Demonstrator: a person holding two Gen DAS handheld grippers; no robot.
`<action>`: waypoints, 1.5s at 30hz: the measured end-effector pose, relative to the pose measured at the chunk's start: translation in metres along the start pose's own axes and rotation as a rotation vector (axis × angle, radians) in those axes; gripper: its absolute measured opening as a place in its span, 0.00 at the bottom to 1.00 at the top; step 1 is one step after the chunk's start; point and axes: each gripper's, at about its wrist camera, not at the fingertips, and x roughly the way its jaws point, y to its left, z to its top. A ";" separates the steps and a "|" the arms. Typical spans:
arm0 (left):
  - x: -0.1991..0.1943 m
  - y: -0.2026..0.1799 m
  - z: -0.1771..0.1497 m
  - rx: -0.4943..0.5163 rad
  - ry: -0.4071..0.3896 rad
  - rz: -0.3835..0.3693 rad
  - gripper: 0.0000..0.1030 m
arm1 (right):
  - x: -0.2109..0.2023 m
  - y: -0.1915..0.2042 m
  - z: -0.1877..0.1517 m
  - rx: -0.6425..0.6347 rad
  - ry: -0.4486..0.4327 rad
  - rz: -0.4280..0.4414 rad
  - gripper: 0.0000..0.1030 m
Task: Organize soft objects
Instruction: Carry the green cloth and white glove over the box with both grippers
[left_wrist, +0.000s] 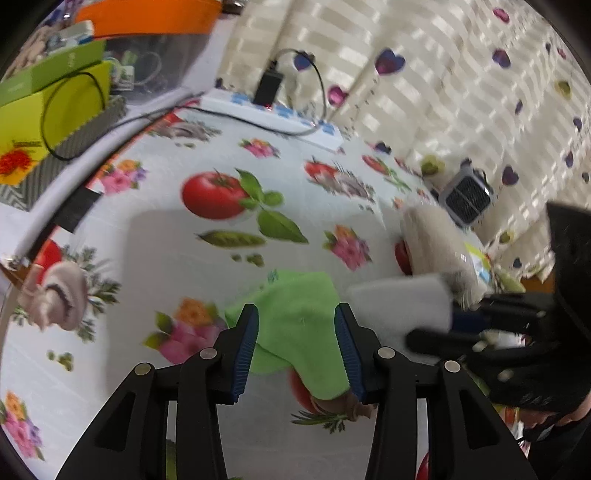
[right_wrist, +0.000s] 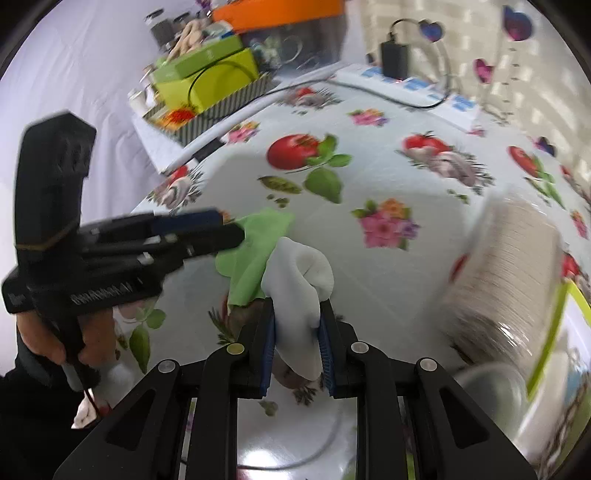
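A green cloth (left_wrist: 295, 328) lies on the flowered tablecloth (left_wrist: 207, 266). My left gripper (left_wrist: 297, 314) is open and straddles it, hovering just above. The green cloth also shows in the right wrist view (right_wrist: 255, 251), with the left gripper (right_wrist: 221, 229) over its left edge. My right gripper (right_wrist: 297, 314) is shut on a white soft cloth (right_wrist: 301, 288), which bunches up past the fingertips. The white cloth also shows in the left wrist view (left_wrist: 402, 306), right of the green one. A beige soft toy (left_wrist: 59, 295) lies at the table's left.
A beige bundle in plastic wrap (right_wrist: 509, 266) lies at the right. A white power strip (left_wrist: 273, 114) with a black charger (left_wrist: 267, 86) lies at the back. Green and striped boxes (right_wrist: 210, 81) stand at the back left. A small black fan (left_wrist: 467, 195) stands far right.
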 end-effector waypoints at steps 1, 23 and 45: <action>0.006 -0.003 -0.001 0.010 0.011 0.010 0.41 | -0.003 -0.001 -0.002 0.007 -0.012 -0.008 0.22; 0.020 -0.036 -0.012 0.068 -0.005 0.134 0.09 | -0.064 -0.012 -0.047 0.160 -0.245 0.005 0.21; -0.069 -0.119 -0.025 0.169 -0.162 -0.007 0.08 | -0.150 -0.025 -0.114 0.267 -0.466 -0.040 0.22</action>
